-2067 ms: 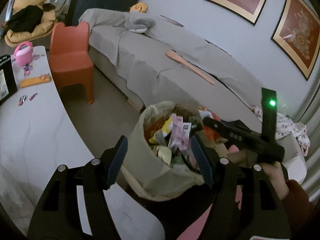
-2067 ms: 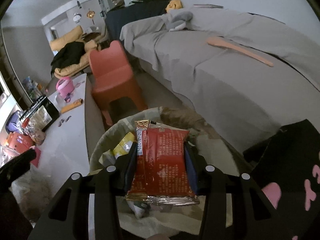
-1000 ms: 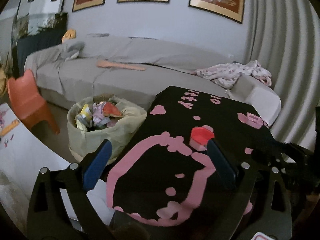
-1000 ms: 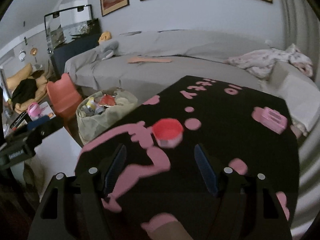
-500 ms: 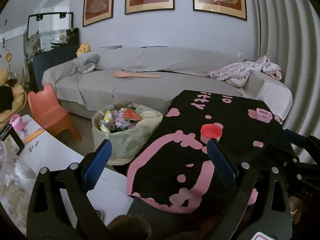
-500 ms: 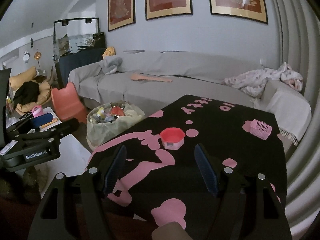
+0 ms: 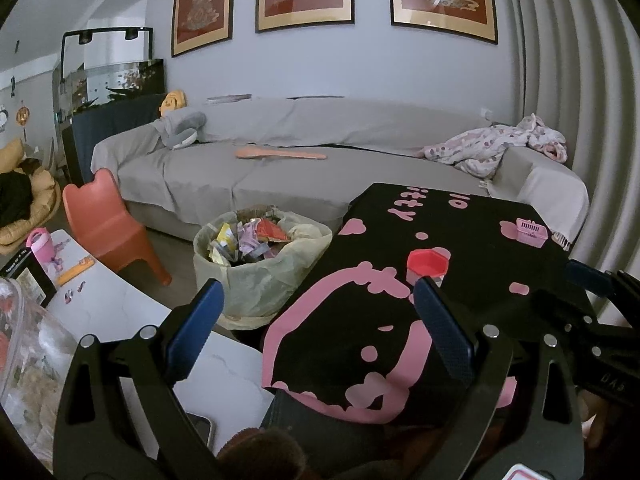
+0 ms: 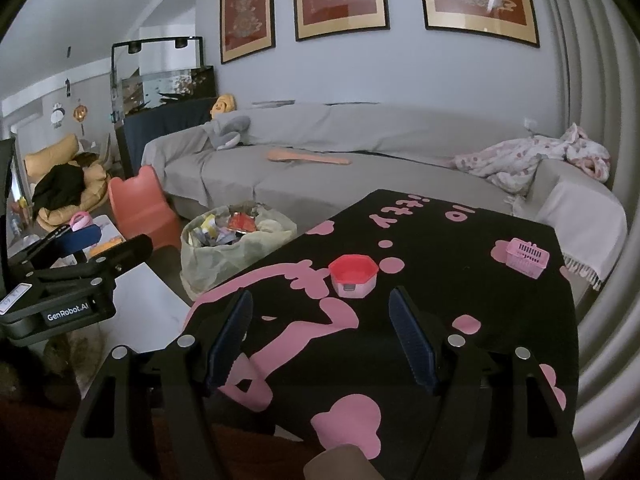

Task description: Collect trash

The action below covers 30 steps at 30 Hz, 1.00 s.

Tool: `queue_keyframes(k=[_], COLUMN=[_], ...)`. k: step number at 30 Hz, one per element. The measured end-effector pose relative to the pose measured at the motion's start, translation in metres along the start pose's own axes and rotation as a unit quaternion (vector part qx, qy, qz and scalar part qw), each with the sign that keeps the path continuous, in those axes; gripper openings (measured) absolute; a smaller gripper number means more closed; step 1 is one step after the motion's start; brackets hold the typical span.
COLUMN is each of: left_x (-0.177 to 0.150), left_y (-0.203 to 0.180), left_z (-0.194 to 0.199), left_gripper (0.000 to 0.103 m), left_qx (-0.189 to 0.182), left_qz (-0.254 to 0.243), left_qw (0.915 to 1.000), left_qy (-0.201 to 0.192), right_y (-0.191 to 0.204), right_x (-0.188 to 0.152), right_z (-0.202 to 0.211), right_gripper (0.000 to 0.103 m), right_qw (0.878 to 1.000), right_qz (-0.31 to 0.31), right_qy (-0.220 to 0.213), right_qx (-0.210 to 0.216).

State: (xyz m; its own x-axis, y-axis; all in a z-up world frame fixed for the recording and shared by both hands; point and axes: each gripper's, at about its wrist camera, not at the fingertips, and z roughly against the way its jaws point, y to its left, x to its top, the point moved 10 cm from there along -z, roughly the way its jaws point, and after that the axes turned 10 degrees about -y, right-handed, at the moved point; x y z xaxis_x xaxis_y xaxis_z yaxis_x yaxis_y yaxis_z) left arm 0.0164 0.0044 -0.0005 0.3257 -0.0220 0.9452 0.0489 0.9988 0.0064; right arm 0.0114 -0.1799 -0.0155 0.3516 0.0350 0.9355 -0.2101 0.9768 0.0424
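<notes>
Both my grippers are empty right now. My left gripper has its jaws spread wide with nothing between them, and my right gripper is parted too, a bit narrower, also holding nothing. I've got them both up over the black table with the pink cartoon print, looking out across the room, which I'd guess is a good spot to scan for whatever's left to pick up.

The trash bin sits on the floor between the black table and the grey sofa, just beside the table edge. It's lined with a yellowish bag and stuffed to the rim with wrappers, including a red packet lying on top. Looks pretty much full to me.

What's left on the black table: a little pink cup with a red rim and a pink toy basket further right. Honestly those look like toys, not trash, so I'd leave them. The white table on my left has small bits on it that I can't make out, so that's probably where I'd check next.
</notes>
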Motion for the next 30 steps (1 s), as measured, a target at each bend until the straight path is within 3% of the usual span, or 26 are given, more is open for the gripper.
queue_keyframes(k=[30], left_x=[-0.0030], left_y=[0.0005], left_z=[-0.0010], left_gripper=[0.091], left_qx=[0.000], left_qz=[0.001], left_qw=[1.0000], left_qy=[0.005], right_y=[-0.0011], right_x=[0.0005], right_z=[-0.0006], right_gripper=[0.067], right_qw=[1.000], right_qz=[0.000], right_qy=[0.000], right_qx=[0.001])
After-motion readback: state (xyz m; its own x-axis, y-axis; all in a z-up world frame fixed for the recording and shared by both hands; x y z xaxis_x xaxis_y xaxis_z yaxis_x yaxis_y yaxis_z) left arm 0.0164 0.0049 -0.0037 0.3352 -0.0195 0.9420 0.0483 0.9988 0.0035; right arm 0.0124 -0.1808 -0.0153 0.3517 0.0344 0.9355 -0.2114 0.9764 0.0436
